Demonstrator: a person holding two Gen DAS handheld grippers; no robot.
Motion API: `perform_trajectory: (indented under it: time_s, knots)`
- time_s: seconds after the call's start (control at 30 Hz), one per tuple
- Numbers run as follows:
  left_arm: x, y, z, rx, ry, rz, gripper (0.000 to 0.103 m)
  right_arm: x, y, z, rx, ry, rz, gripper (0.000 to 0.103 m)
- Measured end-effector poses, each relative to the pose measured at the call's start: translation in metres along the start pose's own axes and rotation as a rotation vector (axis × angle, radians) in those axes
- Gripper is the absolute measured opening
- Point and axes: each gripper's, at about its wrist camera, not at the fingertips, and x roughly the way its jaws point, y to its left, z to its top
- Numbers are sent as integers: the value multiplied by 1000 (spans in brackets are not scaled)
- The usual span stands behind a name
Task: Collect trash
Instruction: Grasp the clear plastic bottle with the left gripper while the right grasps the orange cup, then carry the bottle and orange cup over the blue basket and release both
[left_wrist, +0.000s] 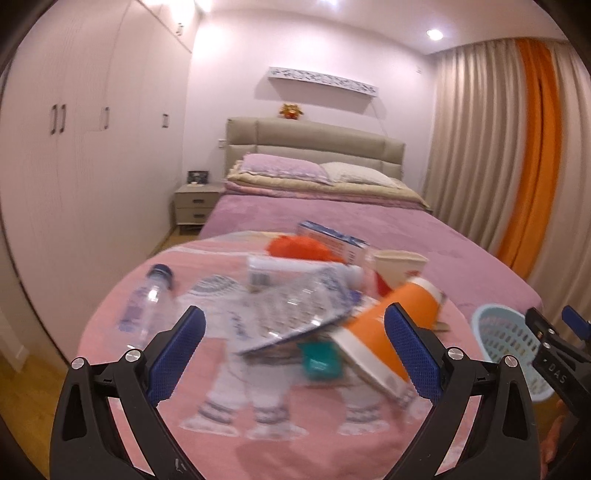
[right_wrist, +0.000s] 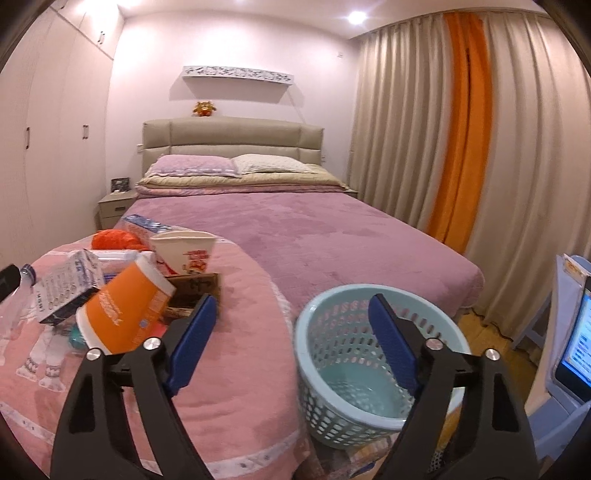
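Your left claw (left_wrist: 293, 356) is spread wide, holding nothing, blue pads either side of the trash heap on the pink blanket (left_wrist: 280, 454) at the foot of the bed (right_wrist: 332, 236). Your right claw (right_wrist: 291, 339) is also wide and holding nothing, above the near rim of the light blue basket (right_wrist: 369, 417), which stands just beside the bed's edge.

The heap: clear plastic bottle (left_wrist: 147, 306) with blue cap lying at left; crinkled clear wrapper (left_wrist: 295, 306) in the middle; orange cup (left_wrist: 391, 332) on its side, its lettering too blurred to read; a white paper cup (right_wrist: 186, 251) upright behind it, red print illegible; a blue-and-white carton (left_wrist: 332, 240); an orange crumpled bag (left_wrist: 301, 249); a small teal packet (left_wrist: 319, 360) under the wrapper's edge.

"DAS" is legible on the right tool's body in the left view. A screen (right_wrist: 576, 339) at far right shows text too small to read.
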Motion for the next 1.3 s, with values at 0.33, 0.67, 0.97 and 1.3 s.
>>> perform_trajectory:
  time_s: [0.33,0.67,0.97,1.3]
  knots:
    - [32,93,31,-52,76,129,94,24,46,13,4,66,200,71]
    - [85,155,32,-115,256,98,88,59,80,8,-22,166,322,71]
    - [138,159,12,-68,421,190,66,99,86,-7,73,318,426,79]
    - [154,155,9,-41,428,213,54,125,93,-11,197,432,544,79]
